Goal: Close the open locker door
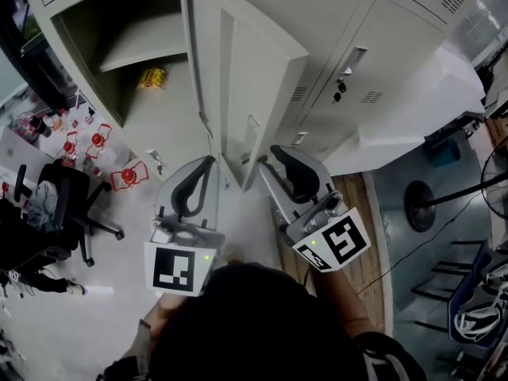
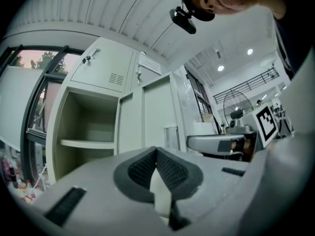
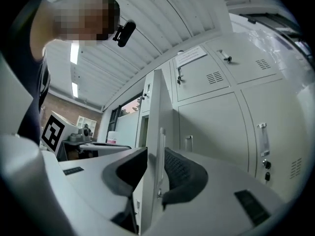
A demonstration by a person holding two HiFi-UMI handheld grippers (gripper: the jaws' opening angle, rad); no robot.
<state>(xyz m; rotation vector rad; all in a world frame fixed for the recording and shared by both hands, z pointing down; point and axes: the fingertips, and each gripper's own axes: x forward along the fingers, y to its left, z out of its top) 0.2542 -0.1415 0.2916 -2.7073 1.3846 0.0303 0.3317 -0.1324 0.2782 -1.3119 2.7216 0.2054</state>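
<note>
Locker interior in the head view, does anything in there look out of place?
A small yellow packet lies below the shelf of the open pale grey metal locker; it looks left behind, the only loose thing visible inside.

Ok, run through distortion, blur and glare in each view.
Head view: the wide-angle lens bows the straight edges of the locker door, but the picture is otherwise sharp and evenly lit. Left gripper view: heavy fisheye with dark corners, ceiling lights are bright spots, and the left gripper is blurred up close. Right gripper view: same fisheye, with the right gripper soft.
</note>
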